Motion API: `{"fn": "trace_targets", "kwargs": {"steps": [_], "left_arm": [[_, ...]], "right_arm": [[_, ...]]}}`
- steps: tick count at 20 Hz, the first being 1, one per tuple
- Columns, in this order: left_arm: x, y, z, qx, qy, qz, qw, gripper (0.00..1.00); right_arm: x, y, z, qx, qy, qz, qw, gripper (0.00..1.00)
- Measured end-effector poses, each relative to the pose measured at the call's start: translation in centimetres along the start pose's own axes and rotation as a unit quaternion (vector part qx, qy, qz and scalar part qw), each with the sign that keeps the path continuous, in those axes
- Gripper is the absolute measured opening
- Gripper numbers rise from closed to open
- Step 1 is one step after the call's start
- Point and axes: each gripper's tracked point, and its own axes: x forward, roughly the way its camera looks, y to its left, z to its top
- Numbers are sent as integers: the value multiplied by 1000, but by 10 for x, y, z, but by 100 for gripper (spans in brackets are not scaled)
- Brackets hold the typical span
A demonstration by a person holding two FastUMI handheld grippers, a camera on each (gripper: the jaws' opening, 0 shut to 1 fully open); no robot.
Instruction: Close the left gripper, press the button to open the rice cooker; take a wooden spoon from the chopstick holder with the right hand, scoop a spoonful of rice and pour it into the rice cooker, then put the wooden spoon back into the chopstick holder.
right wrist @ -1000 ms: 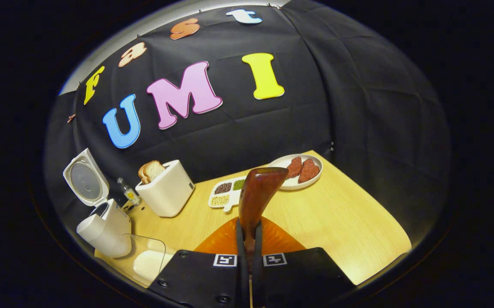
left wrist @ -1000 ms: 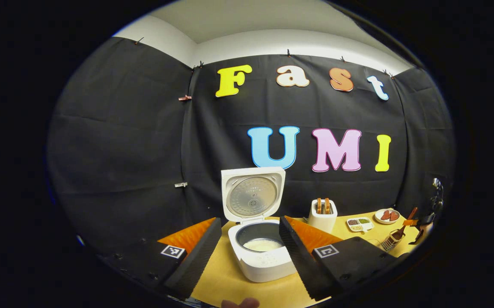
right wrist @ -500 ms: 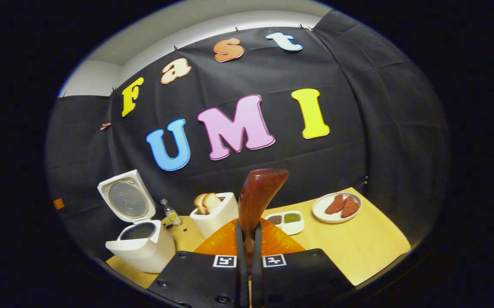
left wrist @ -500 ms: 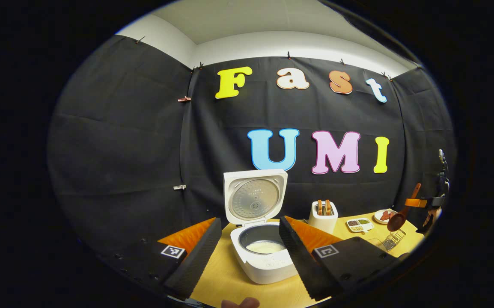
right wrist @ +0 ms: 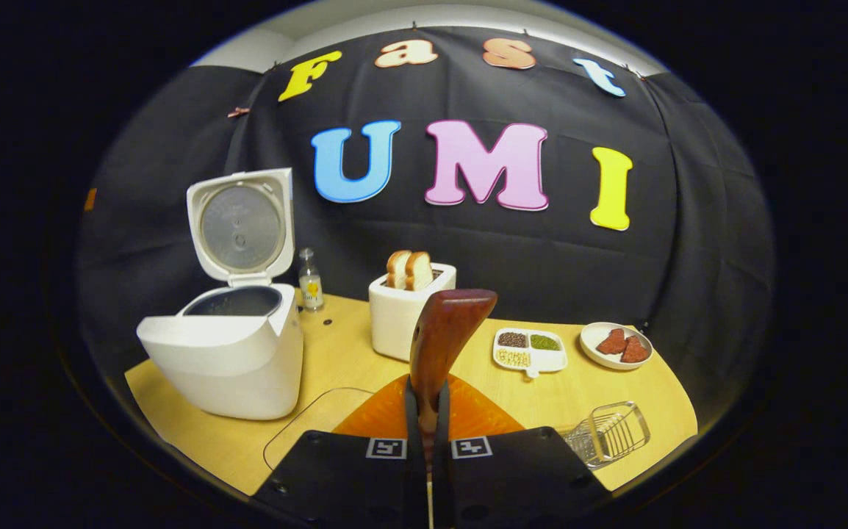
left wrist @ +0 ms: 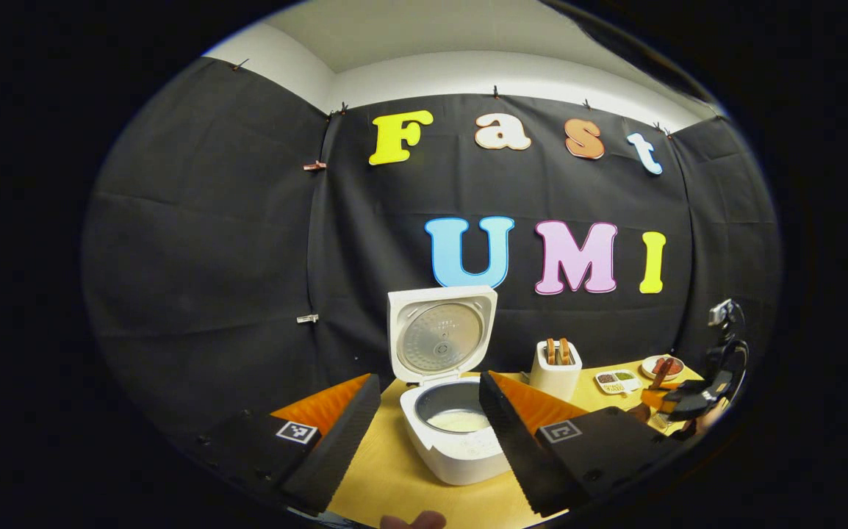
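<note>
holding the wooden spoon point(right wrist: 442, 332) upright, right gripper point(right wrist: 424, 411) clamped on its handle; wire holder point(right wrist: 610, 431) low right, near. left gripper point(left wrist: 424, 419) wide open, empty, facing the opened rice cooker point(left wrist: 453, 433).

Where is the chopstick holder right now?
In the right gripper view, the wire chopstick holder lies on the table at lower right, nearer than the divided dish and the plate.

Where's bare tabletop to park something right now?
Open table between the plate of meat and wire chopstick holder; also between rice cooker and toaster. Crowded: toaster, divided dish and plate in a row.
</note>
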Motion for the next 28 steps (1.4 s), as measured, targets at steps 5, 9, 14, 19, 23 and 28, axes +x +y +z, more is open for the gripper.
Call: {"fn": "trace_targets", "kwargs": {"steps": [5, 9, 14, 19, 23, 28], "left_arm": [[4, 13, -7, -4, 7, 3, 1000, 94], [5, 21, -12, -20, 12, 7, 1000, 94], [6, 26, -14, -32, 13, 12, 999, 94], [1, 29, -6, -28, 8, 13, 999, 94], [-4, 29, -1, -16, 2, 13, 1000, 90], [-7, 27, 1, -22, 1, 13, 1000, 94]], "right_arm": [[22, 18, -34, -13, 25, -15, 1000, 7], [20, 42, -40, 93, 49, 0, 994, 7], [12, 33, -49, 260, 83, -20, 962, 8], [5, 1, -62, 417, 93, -32, 904, 7], [-6, -23, -55, 474, 66, -46, 877, 7], [-15, -41, -39, 505, 49, -45, 860, 7]]}}
